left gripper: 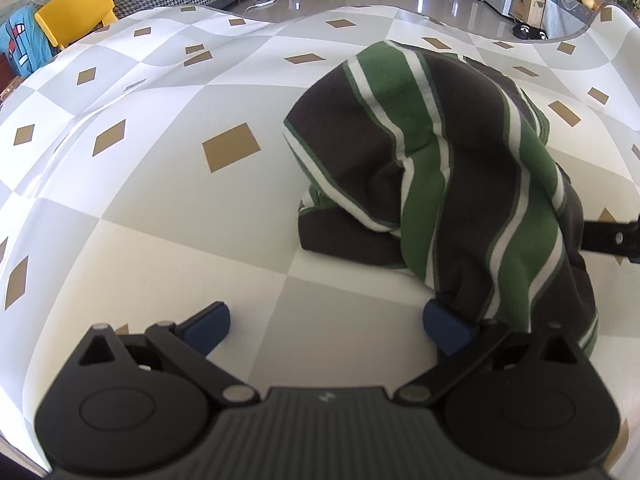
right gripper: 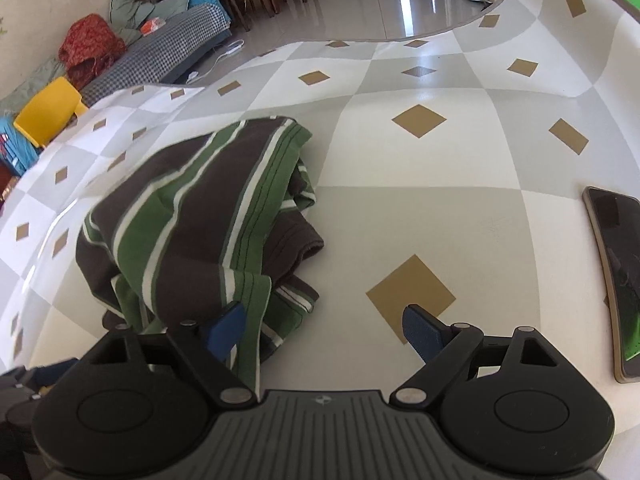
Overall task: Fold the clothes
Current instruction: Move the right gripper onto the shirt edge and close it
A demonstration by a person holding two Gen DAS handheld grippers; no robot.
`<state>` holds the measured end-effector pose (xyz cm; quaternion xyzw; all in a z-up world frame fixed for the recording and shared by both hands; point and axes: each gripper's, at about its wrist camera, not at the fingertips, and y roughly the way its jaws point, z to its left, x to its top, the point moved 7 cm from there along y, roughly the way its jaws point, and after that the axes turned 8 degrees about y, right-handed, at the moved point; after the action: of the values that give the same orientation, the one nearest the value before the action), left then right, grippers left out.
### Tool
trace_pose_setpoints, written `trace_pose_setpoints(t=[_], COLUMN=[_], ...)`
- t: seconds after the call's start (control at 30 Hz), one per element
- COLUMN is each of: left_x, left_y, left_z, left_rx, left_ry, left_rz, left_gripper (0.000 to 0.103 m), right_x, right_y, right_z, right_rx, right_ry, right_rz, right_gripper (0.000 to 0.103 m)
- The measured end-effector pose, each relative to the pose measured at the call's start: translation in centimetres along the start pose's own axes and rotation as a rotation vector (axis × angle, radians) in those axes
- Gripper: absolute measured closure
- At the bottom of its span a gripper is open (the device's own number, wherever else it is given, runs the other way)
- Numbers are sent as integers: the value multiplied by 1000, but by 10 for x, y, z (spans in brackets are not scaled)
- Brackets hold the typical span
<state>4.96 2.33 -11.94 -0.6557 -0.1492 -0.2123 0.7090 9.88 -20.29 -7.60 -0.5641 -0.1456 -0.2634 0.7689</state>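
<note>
Checkered table (left gripper: 160, 208) bears bunched shirt (left gripper: 460, 184), underside hidden.

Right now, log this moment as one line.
left hand-held gripper open | right hand-held gripper open | striped shirt bunched on table | phone right

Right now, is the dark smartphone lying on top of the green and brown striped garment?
No, the dark smartphone lies on the bare checkered tablecloth, well apart from the green and brown striped garment.

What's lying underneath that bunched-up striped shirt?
The striped shirt rests on the checked tablecloth, and only its own folded layers show at the edges. Anything beneath the middle is covered, so I cannot tell.
</note>
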Motion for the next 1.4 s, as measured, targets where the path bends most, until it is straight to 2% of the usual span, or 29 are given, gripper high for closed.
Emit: trace_pose_setpoints(t=[0.13,0.27,0.47,0.87,1.1,1.2,1.27,1.3,1.37,1.4], left_x=[-2,-2,-2,-2,-3,-3,-3,-3,-3,-3], left_y=[-1,-2,-1,-2,-3,-2,-2,-2,-2,-2], left_z=[-1,-1,-1,-2,-2,-2,-2,-2,-2,-2], left_rx=[-3,-5,-4,0,-2,-1,0,0,1,1], left_ry=[3,0,-2,-2,-1,-2,-2,-2,-2,-3], left_rz=[0,-3,-4,-9,-15,-16,-18,-19,-21,-22], left_gripper=[0,0,0,0,0,0,0,0,0,0], right_x=[18,29,45,68,66,64,64,64,64,65], right_y=[-4,3,15,51,75,79,79,78,73,70], right_z=[3,11,25,30,37,39,39,39,40,40], right_rx=[43,83,98,128,158,179,195,206,223,228], right_ry=[61,100,84,155,119,106,105,108,107,109], right_rz=[-55,-61,-82,-80,-60,-64,-72,-72,-83,-91], right_gripper=[17,17,17,21,22,27,43,46,62,66])
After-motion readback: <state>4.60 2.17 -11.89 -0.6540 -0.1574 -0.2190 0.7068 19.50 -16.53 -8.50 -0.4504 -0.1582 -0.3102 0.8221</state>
